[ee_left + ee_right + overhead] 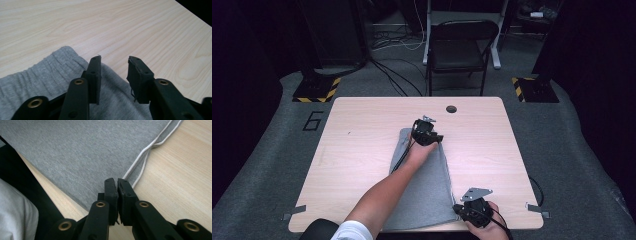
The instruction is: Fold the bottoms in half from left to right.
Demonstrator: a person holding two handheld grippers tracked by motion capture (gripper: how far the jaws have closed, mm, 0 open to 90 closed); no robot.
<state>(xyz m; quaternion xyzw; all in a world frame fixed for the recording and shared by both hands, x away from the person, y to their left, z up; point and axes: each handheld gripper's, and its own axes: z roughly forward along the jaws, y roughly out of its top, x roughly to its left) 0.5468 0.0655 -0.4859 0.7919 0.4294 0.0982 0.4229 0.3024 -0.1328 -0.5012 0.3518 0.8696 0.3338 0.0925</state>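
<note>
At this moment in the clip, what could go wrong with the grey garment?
The left tongs stand open over the grey garment's elastic waistband, so that end lies loose and may shift. The right tongs are shut at the near corner, likely on the fabric; pulling could drag the garment or its white drawstring off the table's front edge.

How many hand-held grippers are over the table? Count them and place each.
2. The left hand-held gripper is at the far end of the grey garment; the right hand-held gripper is at its near right corner by the table edge.
</note>
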